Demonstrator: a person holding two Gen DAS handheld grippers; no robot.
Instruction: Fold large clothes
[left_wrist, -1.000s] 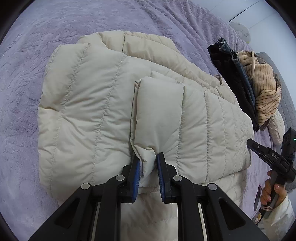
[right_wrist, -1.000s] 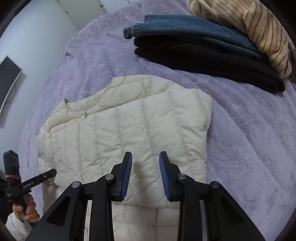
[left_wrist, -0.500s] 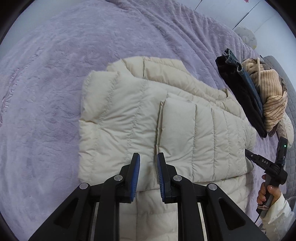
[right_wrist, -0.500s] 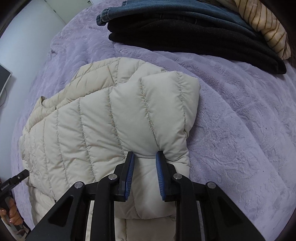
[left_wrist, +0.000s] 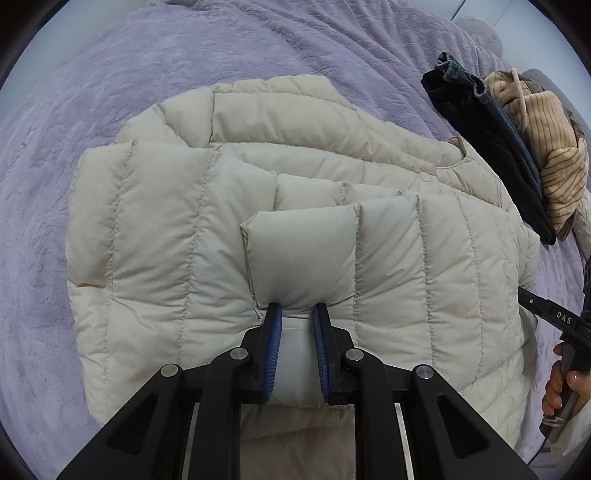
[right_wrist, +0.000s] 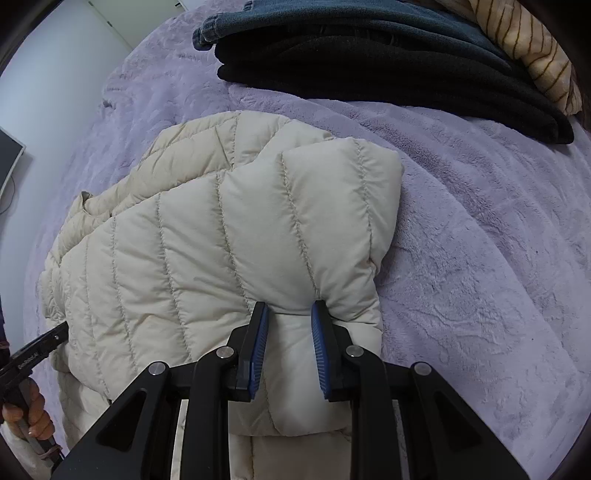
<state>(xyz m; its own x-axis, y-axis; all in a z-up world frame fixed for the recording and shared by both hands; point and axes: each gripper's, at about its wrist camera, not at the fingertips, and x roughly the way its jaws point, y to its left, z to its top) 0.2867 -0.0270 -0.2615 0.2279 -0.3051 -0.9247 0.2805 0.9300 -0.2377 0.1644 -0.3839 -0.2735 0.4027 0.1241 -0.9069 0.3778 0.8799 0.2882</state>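
A cream quilted puffer jacket (left_wrist: 184, 236) lies partly folded on a purple blanket; it also shows in the right wrist view (right_wrist: 192, 251). My left gripper (left_wrist: 297, 314) is shut on a folded sleeve panel of the jacket (left_wrist: 303, 262), which bulges between the blue pads. My right gripper (right_wrist: 290, 310) is shut on the jacket's folded right edge (right_wrist: 332, 229) and lifts it slightly. Each gripper shows at the edge of the other's view: the right one in the left wrist view (left_wrist: 554, 317), the left one in the right wrist view (right_wrist: 33, 350).
A stack of folded clothes, black and denim (right_wrist: 388, 62) with a striped tan knit (left_wrist: 550, 147) on top, lies at the far right of the purple blanket (left_wrist: 110, 74). A dark monitor (right_wrist: 9, 158) stands by the wall on the left.
The left gripper let go of the sleeve panel, pulled back, then came forward and closed on it again. The right gripper closed on the jacket's right edge and lifted it.
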